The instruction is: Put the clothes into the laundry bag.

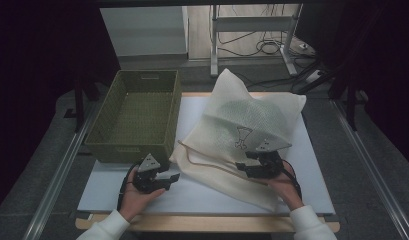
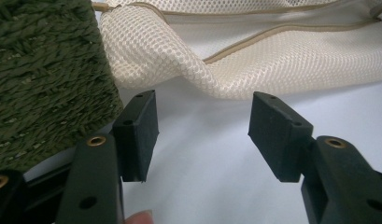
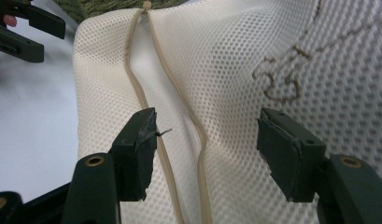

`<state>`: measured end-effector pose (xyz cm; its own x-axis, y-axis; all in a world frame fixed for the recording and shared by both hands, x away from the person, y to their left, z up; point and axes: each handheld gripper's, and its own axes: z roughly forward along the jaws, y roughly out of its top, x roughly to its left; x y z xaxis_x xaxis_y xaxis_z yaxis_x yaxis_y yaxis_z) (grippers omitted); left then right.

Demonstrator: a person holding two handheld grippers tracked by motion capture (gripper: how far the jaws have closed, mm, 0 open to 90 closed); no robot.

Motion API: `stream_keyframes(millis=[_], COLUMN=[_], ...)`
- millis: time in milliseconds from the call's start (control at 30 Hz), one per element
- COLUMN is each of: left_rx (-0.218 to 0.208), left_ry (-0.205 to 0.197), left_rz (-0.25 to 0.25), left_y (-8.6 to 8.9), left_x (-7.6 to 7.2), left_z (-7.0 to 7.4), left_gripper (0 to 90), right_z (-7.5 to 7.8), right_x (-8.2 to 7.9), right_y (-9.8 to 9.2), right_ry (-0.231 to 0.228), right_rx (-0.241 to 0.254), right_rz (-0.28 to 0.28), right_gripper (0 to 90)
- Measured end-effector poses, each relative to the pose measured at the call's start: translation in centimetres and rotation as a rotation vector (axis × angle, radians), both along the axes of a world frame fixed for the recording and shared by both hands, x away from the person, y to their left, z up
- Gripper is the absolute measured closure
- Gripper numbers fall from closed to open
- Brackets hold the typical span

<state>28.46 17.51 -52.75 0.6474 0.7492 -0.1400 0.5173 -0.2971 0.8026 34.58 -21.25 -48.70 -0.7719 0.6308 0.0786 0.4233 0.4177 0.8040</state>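
Mesh fabric dominates the high view: a cream laundry bag (image 1: 242, 135) of open honeycomb weave lies puffed and rumpled on the white mat (image 1: 117, 190) that covers the desk, its tan zipper (image 1: 202, 160) curving along the near edge and a brown stitched motif (image 1: 242, 137) near its middle. Just to its left stands a rectangular olive basket (image 1: 134, 117) of tightly woven strands, with slot handles in its end walls. The left gripper (image 1: 169, 179) rests on the mat near the bag's corner, and the right gripper (image 1: 244, 167) sits over the bag's near side. In the left gripper view, the blocky black fingers (image 2: 137, 133) stand wide apart over bare mat with nothing between them; the basket's coarse green weave rises at the left and a soft fold of the mesh lies just ahead. In the right gripper view, the matte fingers (image 3: 139, 149), one with a frayed pad edge, stand wide above the mesh, the zipper's two tan tapes running between them, parted farther up to show smooth lining; neither finger presses on the cloth.
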Motion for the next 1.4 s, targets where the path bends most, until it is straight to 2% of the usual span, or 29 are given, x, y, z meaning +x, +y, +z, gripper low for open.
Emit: stream_keyframes(millis=[333,633,733,833,1033,1267,1400], left_rx=[0.015,0.025,0.023,0.022,0.025,0.032,0.048], left_ry=[0.003,-0.013,-0.019,-0.02,-0.015,-0.007,-0.013], left_rz=[0.012,0.041,0.049,0.062,0.076,0.065,0.076], left_y=[1.0,2.8,3.4,4.0,4.4,4.2,4.2], left_x=[-0.3,-1.2,-1.4,-1.4,-0.9,-0.7,-0.6], left_z=[0.2,0.2,0.2,0.2,0.0,-0.1,-0.2], left_gripper=[40.1,38.6,38.0,37.1,35.9,35.2,34.1], right_z=[-0.7,-1.1,-1.1,-1.2,-1.8,-1.7,-1.4], right_x=[-1.3,-3.9,-4.9,-5.4,-5.4,-5.6,-5.7], right_y=[-0.9,-4.3,-5.3,-6.3,-7.1,-7.0,-7.1], right_ry=[-0.013,-0.049,-0.065,-0.062,-0.045,-0.057,-0.07], right_rx=[0.002,0.005,0.016,0.048,0.058,0.059,0.076], right_rz=[-0.001,-0.058,-0.075,-0.098,-0.13,-0.133,-0.145], right_gripper=[36.9,36.8,36.8,36.8,36.9,36.0,33.3])
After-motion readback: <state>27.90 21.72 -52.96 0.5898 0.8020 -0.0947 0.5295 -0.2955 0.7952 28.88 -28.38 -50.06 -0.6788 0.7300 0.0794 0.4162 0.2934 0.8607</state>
